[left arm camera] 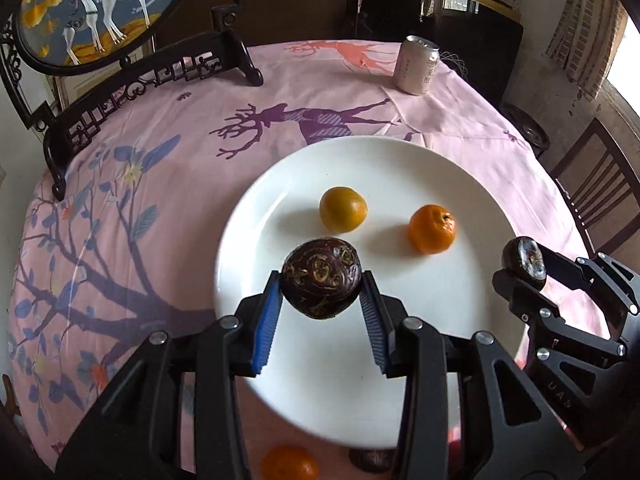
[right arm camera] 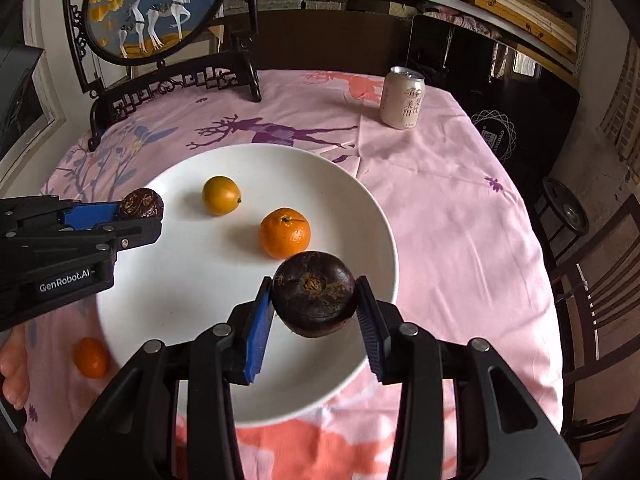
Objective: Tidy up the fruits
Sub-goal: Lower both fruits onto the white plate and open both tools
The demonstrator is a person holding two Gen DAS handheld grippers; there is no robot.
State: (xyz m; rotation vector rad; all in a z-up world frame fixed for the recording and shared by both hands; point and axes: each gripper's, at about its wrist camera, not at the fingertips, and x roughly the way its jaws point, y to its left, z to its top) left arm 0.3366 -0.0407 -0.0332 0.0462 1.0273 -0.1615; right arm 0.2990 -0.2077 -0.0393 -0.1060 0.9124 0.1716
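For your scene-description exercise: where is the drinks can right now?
The drinks can stands upright on the pink tablecloth at the table's far right, beyond the white plate.

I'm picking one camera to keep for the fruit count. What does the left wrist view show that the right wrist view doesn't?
Only the left view shows a dark fruit on the cloth below the plate.

Only the right view shows a hand at the left edge.

Both show the plate with a yellow fruit and a tangerine, a second tangerine off it, the can, and each gripper, left and right, holding a dark fruit.
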